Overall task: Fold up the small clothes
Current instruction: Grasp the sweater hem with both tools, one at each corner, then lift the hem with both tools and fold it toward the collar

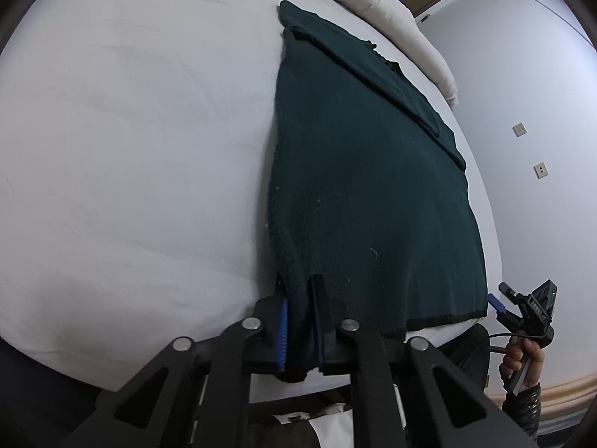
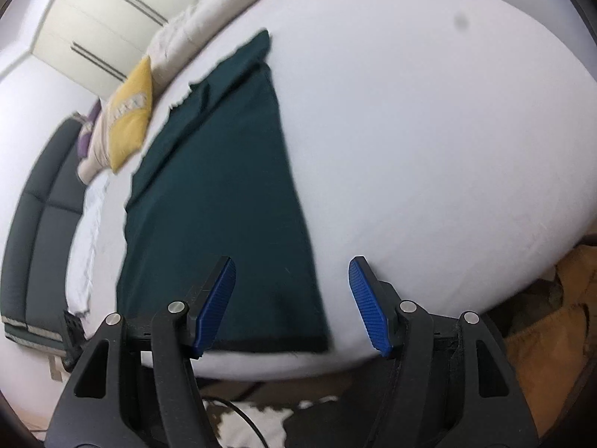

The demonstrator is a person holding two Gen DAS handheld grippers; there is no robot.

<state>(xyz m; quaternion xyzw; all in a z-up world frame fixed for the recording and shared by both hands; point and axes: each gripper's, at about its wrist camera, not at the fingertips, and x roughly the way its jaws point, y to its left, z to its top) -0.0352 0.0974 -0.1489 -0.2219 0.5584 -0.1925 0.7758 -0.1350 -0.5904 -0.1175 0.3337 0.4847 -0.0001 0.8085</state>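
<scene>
The dark green garment lies flat on the bed, sleeve folded in. The left tool is clenched on the garment's near hem corner; the right tool hangs released over the garment's other hem corner, likely so both can lift the hem together.

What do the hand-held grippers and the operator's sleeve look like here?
Both hand-held grippers are black, with angular linkage arms that have triangular cut-outs and silver round pivot pins. Left hand-held gripper and right hand-held gripper each carry ribbed blue finger pads. In the left wrist view, a thin black cable loops by the right one's handle, and a shiny black sleeve shows.
</scene>
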